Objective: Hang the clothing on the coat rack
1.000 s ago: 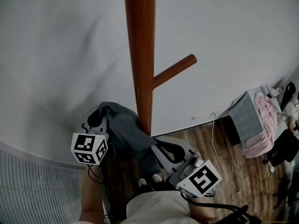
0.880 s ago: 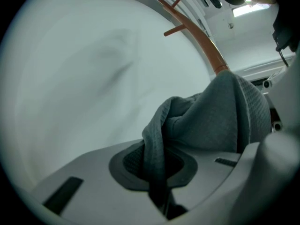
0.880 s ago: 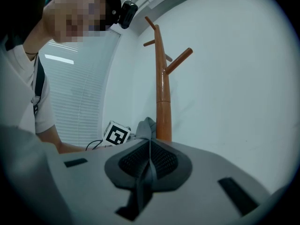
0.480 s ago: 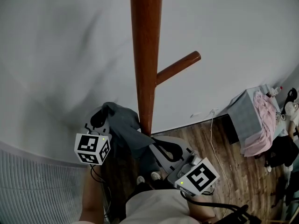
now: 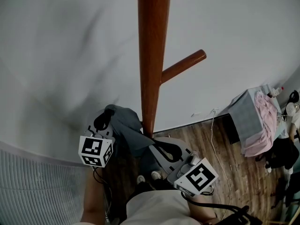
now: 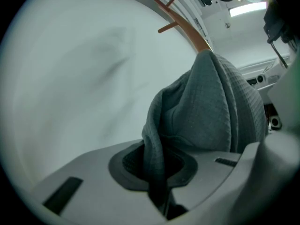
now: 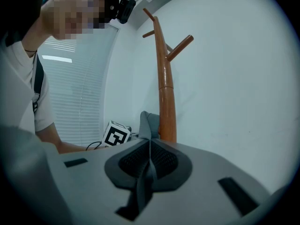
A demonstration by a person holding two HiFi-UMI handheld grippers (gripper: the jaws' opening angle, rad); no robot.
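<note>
The brown wooden coat rack pole (image 5: 152,55) rises right in front of me, with one peg (image 5: 185,65) slanting up to the right. A grey garment (image 5: 129,125) hangs bunched between both grippers, just left of the pole's lower part. My left gripper (image 5: 104,120) is shut on a fold of it; in the left gripper view the cloth (image 6: 206,107) bulges up out of the left gripper (image 6: 159,172) and hides most of the rack (image 6: 187,27). My right gripper (image 5: 164,150) is shut on a thin edge of the cloth (image 7: 149,168), with the pole (image 7: 166,93) close beyond it.
A white wall stands behind the rack. Window blinds (image 5: 37,186) lie at lower left. On the wooden floor (image 5: 220,163) to the right are a cable and a low table (image 5: 248,114) with pink cloth (image 5: 262,125). The person's torso and shoes show below.
In the head view the pole and peg have drifted a little to the right. Both grippers keep the garment pinched and have hardly moved.
</note>
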